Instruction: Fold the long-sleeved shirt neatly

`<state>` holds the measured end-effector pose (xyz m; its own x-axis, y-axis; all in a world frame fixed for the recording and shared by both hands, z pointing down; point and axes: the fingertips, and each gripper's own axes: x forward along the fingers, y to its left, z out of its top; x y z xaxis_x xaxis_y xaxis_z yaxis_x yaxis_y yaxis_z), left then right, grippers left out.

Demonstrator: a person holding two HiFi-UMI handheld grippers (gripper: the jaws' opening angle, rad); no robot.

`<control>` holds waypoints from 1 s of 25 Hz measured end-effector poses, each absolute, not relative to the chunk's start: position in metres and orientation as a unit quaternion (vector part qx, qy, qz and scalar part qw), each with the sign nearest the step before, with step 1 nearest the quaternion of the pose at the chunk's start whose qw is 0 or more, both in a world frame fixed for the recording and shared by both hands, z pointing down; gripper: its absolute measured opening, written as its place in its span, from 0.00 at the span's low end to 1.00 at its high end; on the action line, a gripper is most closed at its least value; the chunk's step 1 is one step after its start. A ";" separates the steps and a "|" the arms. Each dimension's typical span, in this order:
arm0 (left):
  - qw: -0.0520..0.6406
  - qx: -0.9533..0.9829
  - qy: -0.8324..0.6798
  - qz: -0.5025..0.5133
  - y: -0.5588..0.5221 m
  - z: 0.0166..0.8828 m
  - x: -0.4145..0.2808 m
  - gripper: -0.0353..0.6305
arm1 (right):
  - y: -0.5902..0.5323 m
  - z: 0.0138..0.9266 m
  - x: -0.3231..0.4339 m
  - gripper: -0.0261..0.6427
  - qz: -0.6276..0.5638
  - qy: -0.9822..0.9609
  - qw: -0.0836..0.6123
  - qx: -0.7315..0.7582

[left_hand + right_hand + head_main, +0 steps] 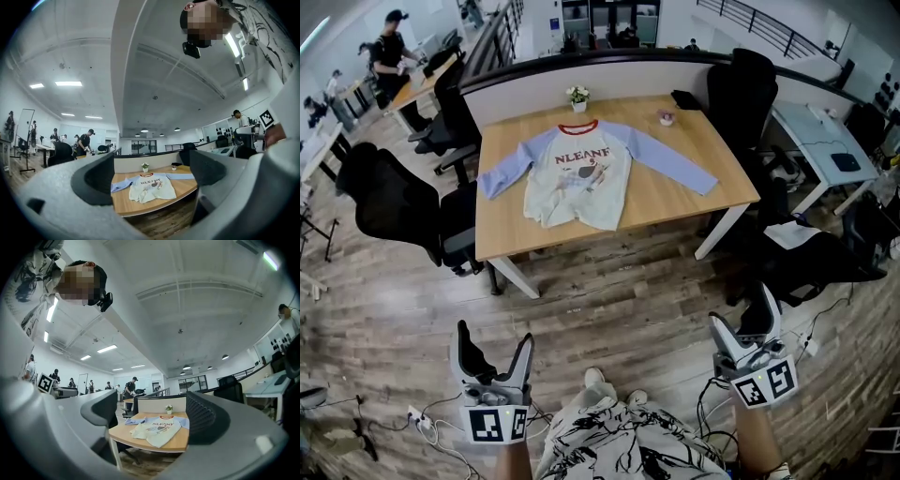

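Nearest, at the bottom of the head view: my patterned top [623, 445] and the toe of one shoe [594, 378], with a claw on either side.

My left claw [495, 337] has its jaws spread wide with nothing between them. Its own view shows only the far table in the gap.

My right claw [742, 314] is just as wide open and just as empty. Both claws hang over the wooden floor [609, 291], well short of the table.

Middle distance: a black office chair [394, 202] at the table's left side, and the wooden table [675, 202] on white legs.

On the table: the long-sleeved shirt [581, 173], lying front up, unfolded. Its pale body sits left of the table's middle, its red collar faces the far edge, and its blue sleeves stretch out to either side. The hem is slightly rumpled.

Beyond the collar: a small potted plant [578, 96]. To the right of it are a small cup [666, 117] and a dark flat thing [685, 99].

Farthest: a low partition [581, 75] behind the table, and a person [391, 52] at another desk.
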<state>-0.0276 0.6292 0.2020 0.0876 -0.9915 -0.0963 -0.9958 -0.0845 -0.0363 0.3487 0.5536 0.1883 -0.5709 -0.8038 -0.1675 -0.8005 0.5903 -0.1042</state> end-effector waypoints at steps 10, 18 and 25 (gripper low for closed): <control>0.038 -0.755 0.655 0.008 0.581 0.214 -0.069 0.80 | 0.521 0.193 0.311 0.72 -0.017 0.874 0.094 -0.477; 0.019 -0.770 0.637 -0.006 0.540 0.234 -0.080 0.80 | 0.494 0.214 0.295 0.71 -0.036 0.868 0.081 -0.488; 0.008 -0.763 0.646 -0.021 0.488 0.253 -0.083 0.80 | 0.428 0.238 0.288 0.71 -0.051 0.874 0.078 -0.476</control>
